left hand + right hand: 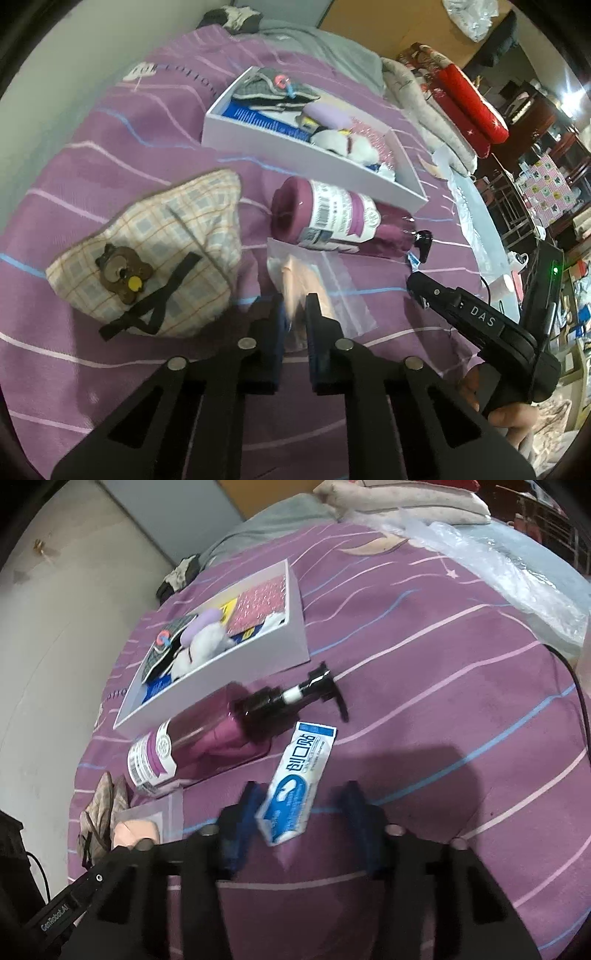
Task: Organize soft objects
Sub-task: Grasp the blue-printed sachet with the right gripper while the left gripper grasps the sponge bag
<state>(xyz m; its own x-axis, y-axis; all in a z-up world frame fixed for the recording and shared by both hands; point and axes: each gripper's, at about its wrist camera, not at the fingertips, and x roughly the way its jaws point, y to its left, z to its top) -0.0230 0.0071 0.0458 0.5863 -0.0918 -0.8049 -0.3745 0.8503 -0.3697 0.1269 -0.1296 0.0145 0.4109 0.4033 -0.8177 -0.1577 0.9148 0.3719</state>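
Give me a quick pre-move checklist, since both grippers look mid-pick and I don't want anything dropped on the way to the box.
1. Left gripper clamped on the clear zip bag: ok.
2. Right gripper gripping the blue-white packet: not ok, far pad apart.
3. White box has free room: cannot tell.
4. Pump bottle lies between grippers and box: not ok, lift over.
5. Plaid pouch clear of the path: ok.
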